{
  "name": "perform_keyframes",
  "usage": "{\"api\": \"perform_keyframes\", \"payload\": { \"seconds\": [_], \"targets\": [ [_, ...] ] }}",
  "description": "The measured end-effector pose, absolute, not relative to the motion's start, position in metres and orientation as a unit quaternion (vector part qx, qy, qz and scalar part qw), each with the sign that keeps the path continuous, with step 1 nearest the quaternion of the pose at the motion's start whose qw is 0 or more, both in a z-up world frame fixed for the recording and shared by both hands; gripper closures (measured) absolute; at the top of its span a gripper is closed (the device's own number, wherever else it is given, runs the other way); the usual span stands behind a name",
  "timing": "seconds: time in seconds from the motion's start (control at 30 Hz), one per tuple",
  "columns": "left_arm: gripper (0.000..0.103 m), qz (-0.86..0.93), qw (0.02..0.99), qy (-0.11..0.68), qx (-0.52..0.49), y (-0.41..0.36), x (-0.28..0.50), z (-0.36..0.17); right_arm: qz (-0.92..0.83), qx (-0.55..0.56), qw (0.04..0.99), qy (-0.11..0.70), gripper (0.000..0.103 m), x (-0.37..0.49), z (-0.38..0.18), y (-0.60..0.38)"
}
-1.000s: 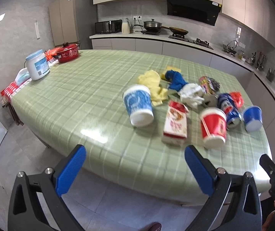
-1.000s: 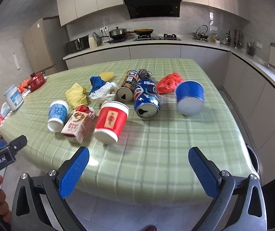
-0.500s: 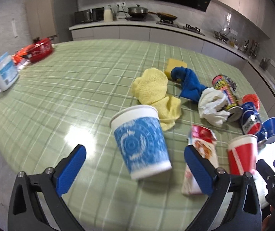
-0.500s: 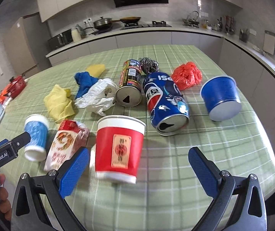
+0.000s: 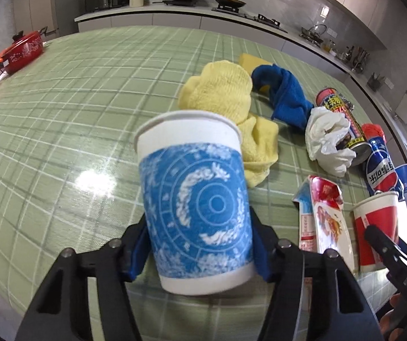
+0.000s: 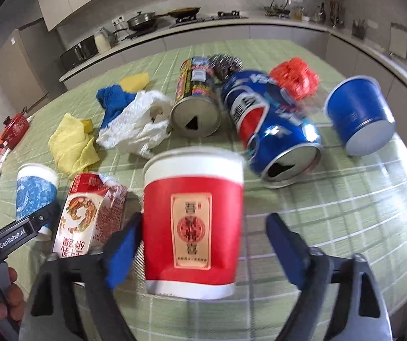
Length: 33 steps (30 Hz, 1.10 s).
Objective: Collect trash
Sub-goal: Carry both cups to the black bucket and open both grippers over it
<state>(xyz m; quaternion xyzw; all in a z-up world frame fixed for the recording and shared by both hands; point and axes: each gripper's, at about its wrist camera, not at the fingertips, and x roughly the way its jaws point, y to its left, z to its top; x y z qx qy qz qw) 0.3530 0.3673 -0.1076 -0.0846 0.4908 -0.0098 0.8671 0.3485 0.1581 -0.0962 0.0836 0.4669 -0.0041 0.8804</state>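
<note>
Pads of the left gripper (image 5: 199, 251) pressed both sides of the blue cup (image 5: 194, 204), clenched on its lower half; the cup stood upright near the table's (image 5: 61, 108) front edge. Left of it the green checked cloth ran bare and wide toward a red pot (image 5: 22, 51) at the far left edge. Just behind the cup lay a yellow rag (image 5: 226, 96), then a blue rag (image 5: 283, 91) and a yellow sponge (image 5: 250, 61).

The right gripper (image 6: 203, 248) stood open around the red cup (image 6: 193, 218): its left pad (image 6: 122, 254) touched or nearly touched the cup wall, while the right pad (image 6: 284, 248) stood clear of it with bare cloth showing between. The cup sat upright near the front edge. A flattened carton (image 6: 85, 213) lay just beside it on the left, between the two cups. Behind were a white wad (image 6: 139, 122), a dark can (image 6: 196, 99) on its side and a Pepsi can (image 6: 271, 125) on its side, close together. A tipped blue tub (image 6: 359, 113) lay apart at the right, near the table's right edge, with a red bag (image 6: 294, 76) and a steel scourer (image 6: 226, 64) farther back. To the right of the red cup the cloth was bare up to the edge.
</note>
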Motion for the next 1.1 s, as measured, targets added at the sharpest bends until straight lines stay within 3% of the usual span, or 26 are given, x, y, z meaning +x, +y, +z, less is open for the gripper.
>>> {"api": "perform_keyframes", "payload": {
  "seconds": [0.07,0.57,0.83,1.1],
  "targets": [
    [0.043,-0.015,0.868,0.488,-0.086,0.37,0.35,-0.105,0.006,0.089,0.876,0.474,0.041,0.351,-0.101,0.16],
    [0.045,-0.056,0.907,0.41,-0.075,0.344,0.328,-0.033,-0.009,0.098,0.908,0.407,0.043,0.308,-0.046,0.115],
    [0.045,-0.168,0.896,0.408,-0.049,0.223,0.316,-0.016,-0.107,0.13,0.913,0.372,0.043,0.258,-0.022,-0.011],
    [0.045,-0.244,0.871,0.426,-0.022,0.044,0.3,-0.029,-0.164,0.146,0.897,0.384,0.043,0.216,-0.046,-0.198]
  ]
}}
